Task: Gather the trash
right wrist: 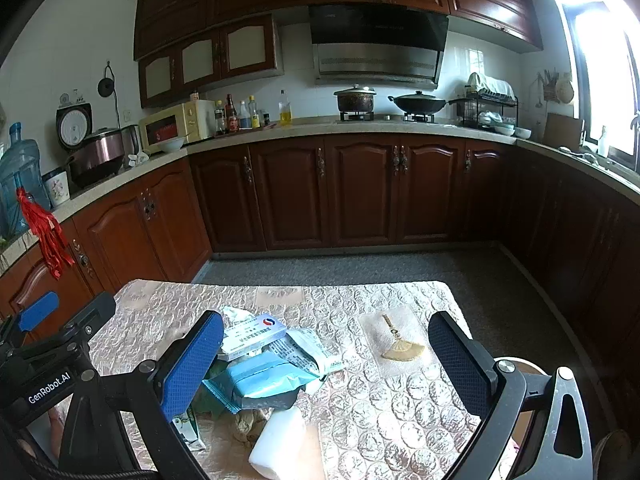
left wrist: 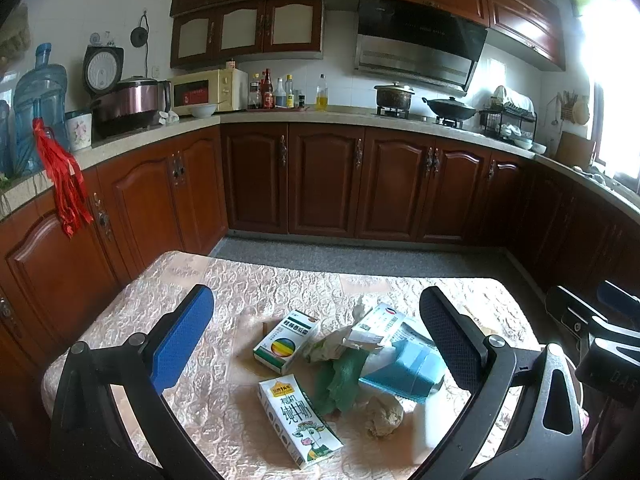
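two tools hover spread and empty: left tool (left wrist: 316,344), right tool (right wrist: 326,354). trash sits mid-counter (left wrist: 248,280); milk carton (left wrist: 298,420) at six o'clock of the green box (left wrist: 285,340) looks light and stiff, best pinched across its narrow sides.

On the bench (left wrist: 248,280): three cartons — one milk carton (left wrist: 298,420), one green-striped box (left wrist: 284,340), one white box (left wrist: 376,322). One blue packet (left wrist: 408,372), one paper wad (left wrist: 384,416), one green scrap (left wrist: 340,376), one fan ornament (right wrist: 402,348).
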Action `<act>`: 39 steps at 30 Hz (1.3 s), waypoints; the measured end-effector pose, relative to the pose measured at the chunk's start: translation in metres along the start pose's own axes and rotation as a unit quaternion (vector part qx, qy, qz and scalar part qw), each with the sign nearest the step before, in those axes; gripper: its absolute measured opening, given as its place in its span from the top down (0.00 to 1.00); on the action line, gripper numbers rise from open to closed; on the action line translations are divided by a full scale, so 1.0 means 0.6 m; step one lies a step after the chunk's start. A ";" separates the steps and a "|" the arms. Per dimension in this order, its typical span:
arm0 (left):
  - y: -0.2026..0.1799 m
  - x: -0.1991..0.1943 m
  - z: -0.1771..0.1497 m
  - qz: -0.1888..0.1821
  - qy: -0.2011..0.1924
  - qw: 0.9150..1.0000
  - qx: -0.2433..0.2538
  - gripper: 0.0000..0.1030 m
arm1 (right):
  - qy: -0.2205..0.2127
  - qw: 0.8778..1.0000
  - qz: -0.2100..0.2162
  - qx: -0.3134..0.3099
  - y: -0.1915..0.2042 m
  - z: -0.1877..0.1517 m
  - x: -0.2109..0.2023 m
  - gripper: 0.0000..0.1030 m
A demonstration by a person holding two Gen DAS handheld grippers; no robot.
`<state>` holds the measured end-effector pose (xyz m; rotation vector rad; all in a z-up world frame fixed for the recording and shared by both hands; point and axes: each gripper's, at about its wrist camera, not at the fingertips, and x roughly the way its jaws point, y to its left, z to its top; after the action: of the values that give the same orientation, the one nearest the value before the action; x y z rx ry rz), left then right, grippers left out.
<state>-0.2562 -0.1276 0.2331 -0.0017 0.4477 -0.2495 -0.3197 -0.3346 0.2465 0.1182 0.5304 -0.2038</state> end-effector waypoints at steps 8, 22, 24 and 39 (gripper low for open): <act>0.001 0.000 -0.001 -0.003 -0.005 1.000 0.000 0.01 | 0.000 1.000 0.002 0.000 0.004 0.000 0.001 0.02; 0.052 0.032 -0.013 -0.040 0.067 0.997 -0.020 0.01 | 0.028 0.999 0.018 0.001 -0.019 -0.003 0.018 0.02; 0.066 0.044 -0.024 -0.039 0.088 0.995 -0.022 0.01 | 0.037 0.999 0.016 0.001 -0.024 -0.006 0.027 0.02; 0.063 0.157 -0.134 -0.016 0.232 0.972 -0.029 0.01 | 0.148 0.988 0.044 0.018 -0.047 -0.064 0.127 0.02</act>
<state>-0.1993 -0.1092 0.1182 -0.0071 0.9204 -0.2687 -0.2806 -0.3678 0.1730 0.2088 0.8148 -0.1107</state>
